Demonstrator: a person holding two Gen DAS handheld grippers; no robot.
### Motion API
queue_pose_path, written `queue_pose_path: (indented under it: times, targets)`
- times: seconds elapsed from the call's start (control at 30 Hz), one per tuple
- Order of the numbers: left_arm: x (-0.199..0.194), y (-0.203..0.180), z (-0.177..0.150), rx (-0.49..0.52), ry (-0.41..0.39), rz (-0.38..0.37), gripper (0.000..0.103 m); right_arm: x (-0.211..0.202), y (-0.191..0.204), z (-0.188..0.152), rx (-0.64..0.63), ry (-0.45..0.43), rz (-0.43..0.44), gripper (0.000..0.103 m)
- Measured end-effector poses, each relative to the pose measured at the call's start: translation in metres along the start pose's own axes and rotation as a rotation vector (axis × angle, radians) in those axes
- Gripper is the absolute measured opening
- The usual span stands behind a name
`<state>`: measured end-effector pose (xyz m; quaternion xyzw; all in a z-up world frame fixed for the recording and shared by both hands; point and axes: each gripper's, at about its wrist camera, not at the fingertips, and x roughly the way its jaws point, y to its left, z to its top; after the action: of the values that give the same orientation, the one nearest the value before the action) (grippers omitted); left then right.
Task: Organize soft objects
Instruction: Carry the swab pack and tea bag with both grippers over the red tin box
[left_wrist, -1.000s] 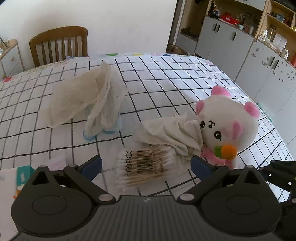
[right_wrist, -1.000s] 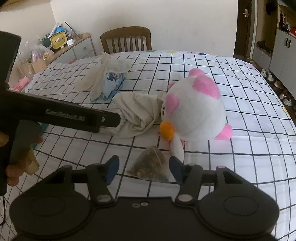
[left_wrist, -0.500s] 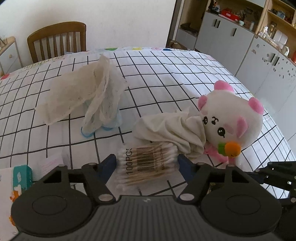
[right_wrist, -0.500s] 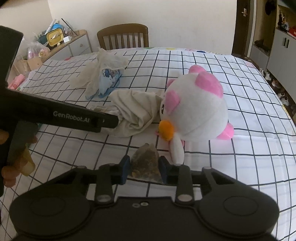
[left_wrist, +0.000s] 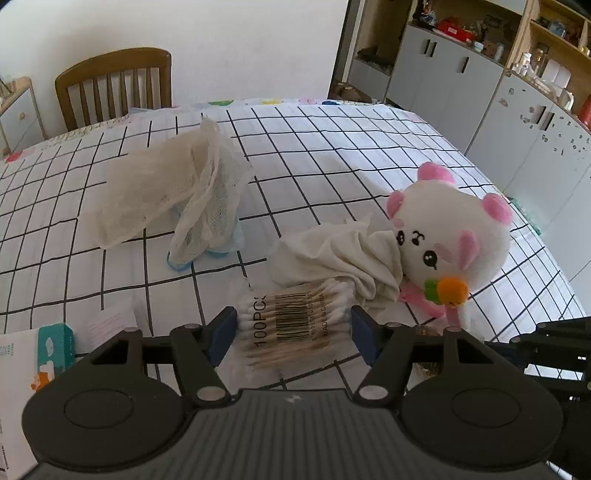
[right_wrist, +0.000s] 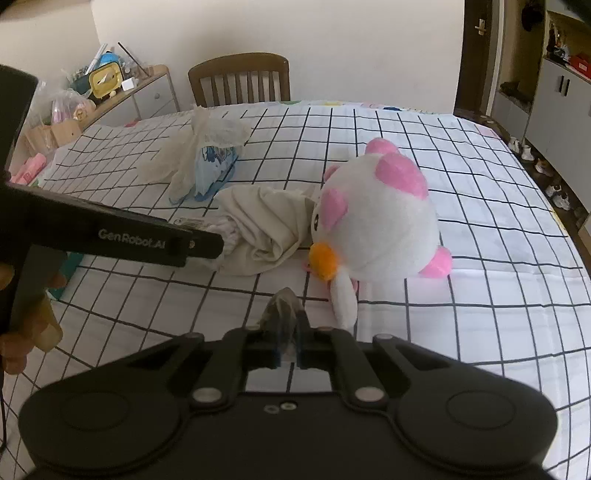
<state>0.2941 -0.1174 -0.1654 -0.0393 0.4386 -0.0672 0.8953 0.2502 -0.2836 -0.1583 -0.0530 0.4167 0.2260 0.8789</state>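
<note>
Both jaws narrowed: left hand-held gripper (left_wrist: 290, 334) closing round "100PCS" swab pack (left_wrist: 291, 321) — right hand-held gripper (right_wrist: 290, 332) pinches sachet (right_wrist: 282, 308).

The left gripper (left_wrist: 291, 332) and right gripper (right_wrist: 290, 334) are built in black plastic, with blue pads and silver screws; "GenRobot.AI" is printed in white.

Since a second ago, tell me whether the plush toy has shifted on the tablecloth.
No. In the right wrist view the plush toy lies against the same cream cloth as before; it only looks slightly larger, so the camera shifted, not the toy.
</note>
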Motion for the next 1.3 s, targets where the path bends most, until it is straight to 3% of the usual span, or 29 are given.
queue_pose_path:
  times: [0.63, 0.9, 1.3]
  targets:
    - [-0.076, 0.004, -0.006, -0.048, -0.073, 0.002, 0.066, -0.049, 0.022, 0.004, -0.007, -0.065, 0.034, 0.006]
    - [-0.12, 0.01, -0.015, -0.063, -0.107, 0.022, 0.066, -0.076, 0.049, 0.013, -0.045, -0.105, 0.08, 0.006]
    - [-0.178, 0.049, -0.035, -0.123, -0.161, 0.07, 0.066, -0.102, 0.103, 0.029, -0.115, -0.151, 0.171, 0.006]
